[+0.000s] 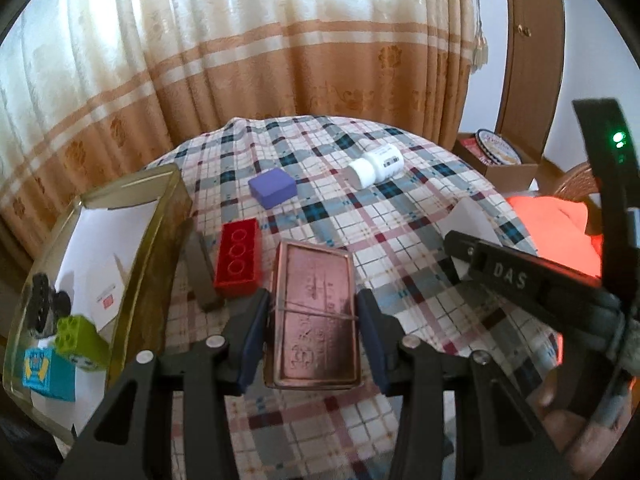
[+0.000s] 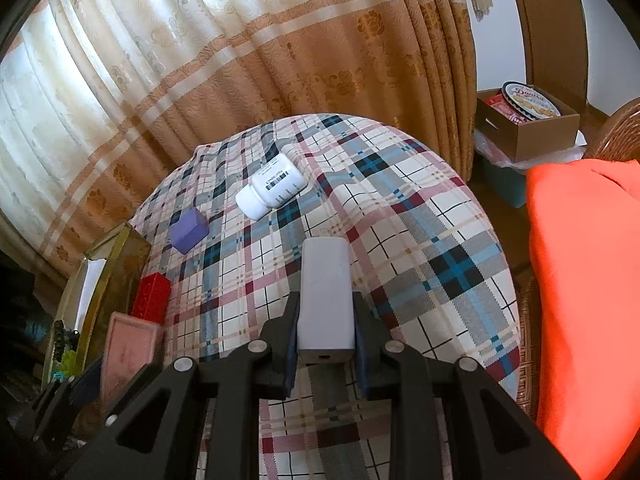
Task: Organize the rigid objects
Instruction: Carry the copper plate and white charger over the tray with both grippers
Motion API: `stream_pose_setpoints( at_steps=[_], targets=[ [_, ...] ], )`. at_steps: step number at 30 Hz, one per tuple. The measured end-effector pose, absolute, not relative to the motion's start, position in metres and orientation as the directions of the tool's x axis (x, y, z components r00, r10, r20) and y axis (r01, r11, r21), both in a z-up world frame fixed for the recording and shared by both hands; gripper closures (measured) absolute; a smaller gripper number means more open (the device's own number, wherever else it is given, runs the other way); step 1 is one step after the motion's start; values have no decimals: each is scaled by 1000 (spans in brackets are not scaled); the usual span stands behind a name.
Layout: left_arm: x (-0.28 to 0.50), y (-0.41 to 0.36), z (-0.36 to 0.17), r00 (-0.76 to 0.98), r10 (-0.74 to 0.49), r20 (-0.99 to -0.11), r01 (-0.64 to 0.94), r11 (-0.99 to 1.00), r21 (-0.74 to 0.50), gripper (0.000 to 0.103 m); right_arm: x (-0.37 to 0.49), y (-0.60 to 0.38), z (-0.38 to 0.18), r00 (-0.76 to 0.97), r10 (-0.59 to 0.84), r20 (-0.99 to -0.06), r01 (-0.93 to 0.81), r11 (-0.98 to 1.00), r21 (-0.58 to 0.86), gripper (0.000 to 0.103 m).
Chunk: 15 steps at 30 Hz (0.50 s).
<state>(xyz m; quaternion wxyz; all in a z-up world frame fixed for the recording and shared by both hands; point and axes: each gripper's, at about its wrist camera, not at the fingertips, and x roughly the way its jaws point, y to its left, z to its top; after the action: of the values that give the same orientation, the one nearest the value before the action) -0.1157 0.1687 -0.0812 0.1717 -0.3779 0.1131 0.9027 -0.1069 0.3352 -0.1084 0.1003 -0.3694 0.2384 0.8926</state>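
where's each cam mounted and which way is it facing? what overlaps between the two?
Left wrist: on the left gripper, angled down along its fingers over the plaid tablecloth toward the curtain; jaws clamp a pink tin; the right gripper's body shows at right, with a fingertip at the lower right.
Right wrist: on the right gripper, same heading; jaws clamp a pale grey box; left gripper at lower left.
Shared: tin, red brick, purple block, white bottle, clear bin, curtain.

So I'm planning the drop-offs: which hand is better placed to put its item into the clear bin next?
Left, probably. Its tool grips the pink tin right beside the clear bin. The right tool, holding the white block, sits farther across the plaid table.
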Motion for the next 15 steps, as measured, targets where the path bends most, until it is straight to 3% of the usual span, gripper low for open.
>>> stream_pose_setpoints(
  at_steps=[15],
  targets=[
    [-107,128,-59,-680,242,-692,-353,-935,19,59,-102,328,-102,-694,90,-715,-393,-879,271,78]
  ],
)
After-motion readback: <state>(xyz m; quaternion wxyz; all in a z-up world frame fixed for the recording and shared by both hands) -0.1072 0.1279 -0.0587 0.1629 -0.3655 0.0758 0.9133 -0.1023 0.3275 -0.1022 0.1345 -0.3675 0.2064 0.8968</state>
